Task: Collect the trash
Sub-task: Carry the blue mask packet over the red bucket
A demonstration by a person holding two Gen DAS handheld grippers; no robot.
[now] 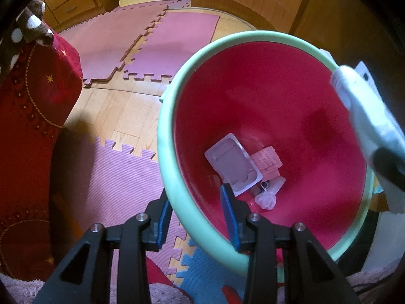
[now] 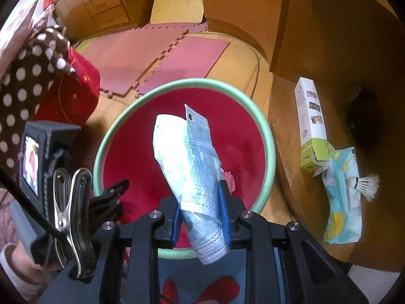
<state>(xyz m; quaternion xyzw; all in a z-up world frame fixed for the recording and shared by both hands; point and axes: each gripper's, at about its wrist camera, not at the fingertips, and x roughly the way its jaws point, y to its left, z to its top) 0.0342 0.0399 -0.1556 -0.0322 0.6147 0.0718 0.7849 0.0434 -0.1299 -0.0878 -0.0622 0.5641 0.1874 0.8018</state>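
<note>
Left gripper (image 1: 197, 202): we see it clamped on the near rim of the bin (image 1: 167, 116), one finger outside the mint-green wall, one inside.
Right gripper (image 2: 202, 212): we see it clenched on a crumpled white-and-blue wrapper (image 2: 187, 167), held just above the bin's red inside.
Bin contents: we count a clear plastic tray (image 1: 233, 162), a pink slip (image 1: 268, 162) and a small clear bag (image 1: 268, 197) on the bottom.
Table (image 2: 286, 136): on the bin's right side, we see a white-and-green carton (image 2: 310, 124), a patterned tissue pack (image 2: 341, 197) and a shuttlecock (image 2: 364, 183).
Floor: we see pink foam mats (image 1: 121, 172) over wood.
</note>
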